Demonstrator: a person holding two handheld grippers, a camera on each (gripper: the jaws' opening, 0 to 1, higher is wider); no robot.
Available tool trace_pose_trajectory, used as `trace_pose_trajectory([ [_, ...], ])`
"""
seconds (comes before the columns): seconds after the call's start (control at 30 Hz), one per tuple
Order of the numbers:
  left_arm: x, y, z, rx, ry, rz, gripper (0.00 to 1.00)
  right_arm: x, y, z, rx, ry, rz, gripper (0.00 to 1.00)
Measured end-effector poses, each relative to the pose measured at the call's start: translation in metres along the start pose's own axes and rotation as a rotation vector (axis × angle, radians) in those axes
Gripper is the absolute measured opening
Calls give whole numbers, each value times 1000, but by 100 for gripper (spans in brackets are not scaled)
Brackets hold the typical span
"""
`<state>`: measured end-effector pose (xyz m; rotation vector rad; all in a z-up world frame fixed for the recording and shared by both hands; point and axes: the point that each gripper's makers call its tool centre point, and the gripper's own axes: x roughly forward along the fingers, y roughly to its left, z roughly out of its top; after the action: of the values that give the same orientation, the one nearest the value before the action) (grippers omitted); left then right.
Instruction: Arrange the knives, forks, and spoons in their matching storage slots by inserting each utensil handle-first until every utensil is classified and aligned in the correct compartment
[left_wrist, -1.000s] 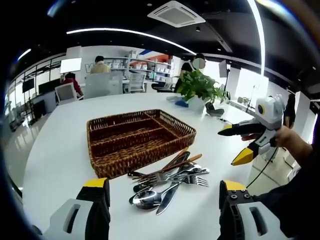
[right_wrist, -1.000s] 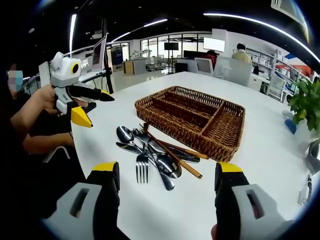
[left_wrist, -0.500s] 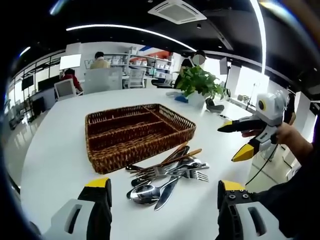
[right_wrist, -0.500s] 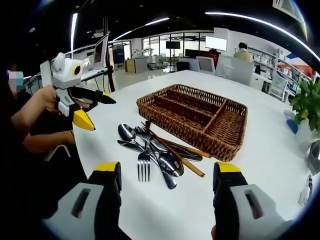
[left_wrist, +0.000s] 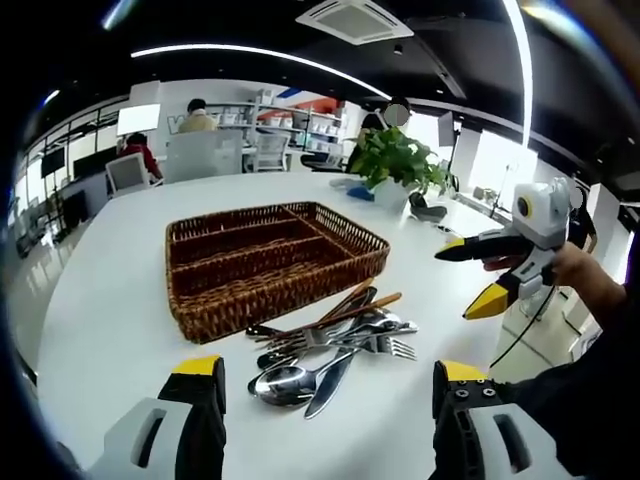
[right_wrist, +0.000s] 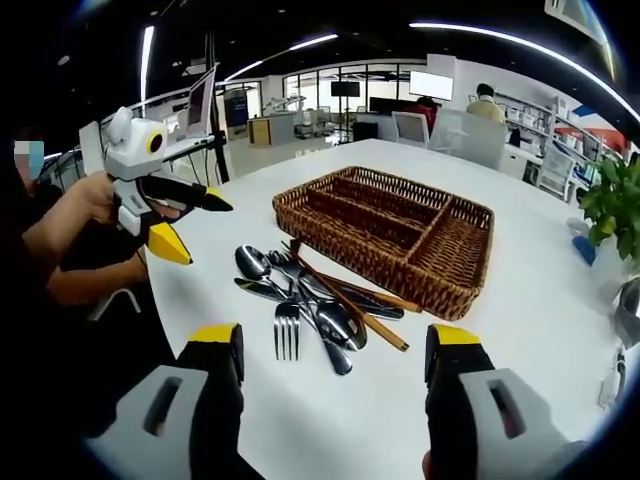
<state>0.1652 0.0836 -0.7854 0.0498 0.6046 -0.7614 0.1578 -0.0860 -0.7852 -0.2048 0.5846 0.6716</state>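
Note:
A loose pile of spoons, forks and wooden-handled knives (left_wrist: 330, 340) lies on the white table just in front of a brown wicker basket (left_wrist: 275, 297) with long compartments. My left gripper (left_wrist: 328, 368) is open, its yellow-tipped jaws hovering short of the pile. To the right, my right gripper (left_wrist: 468, 280) is held in a hand, open and off the table. In the right gripper view the same pile (right_wrist: 310, 305) lies left of the basket (right_wrist: 385, 268). My right gripper (right_wrist: 333, 335) stands open before it, and my left gripper (right_wrist: 198, 230) hangs open at the left.
A potted green plant (left_wrist: 400, 165) stands at the table's far side, also in the right gripper view as the plant (right_wrist: 615, 205). The table edge (right_wrist: 165, 290) runs close to the person's arm (right_wrist: 70, 225). People sit at desks far behind.
Both views have shifted slightly with the hands. The cutlery and basket lie as before, and both grippers stay open.

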Motion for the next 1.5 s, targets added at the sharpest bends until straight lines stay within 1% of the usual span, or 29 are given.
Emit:
trace_pose_trajectory([
  [0.3, 0, 1, 2, 3, -5, -1, 90, 0, 1, 0, -2, 1, 2, 74],
  [0.47, -1, 1, 2, 4, -7, 0, 90, 2, 1, 3, -21, -8, 9, 72],
  [0.57, -2, 2, 1, 3, -5, 3, 90, 6, 2, 5, -51, 3, 23, 67],
  [0.8, -4, 2, 0, 3, -7, 0, 89, 14, 0, 8, -86, 20, 34, 62],
  [0.93, -6, 5, 0, 3, -12, -1, 90, 20, -4, 7, -130, 43, 35, 59],
  [1.03, -7, 6, 1, 4, -16, -4, 91, 23, -9, 7, -142, 52, 33, 57],
  [1.27, -7, 6, 1, 8, -25, -12, 93, 30, -20, 0, -210, 99, 48, 49],
  [1.5, -7, 5, 3, 11, -35, -15, 95, 37, -28, -7, -247, 145, 62, 49],
])
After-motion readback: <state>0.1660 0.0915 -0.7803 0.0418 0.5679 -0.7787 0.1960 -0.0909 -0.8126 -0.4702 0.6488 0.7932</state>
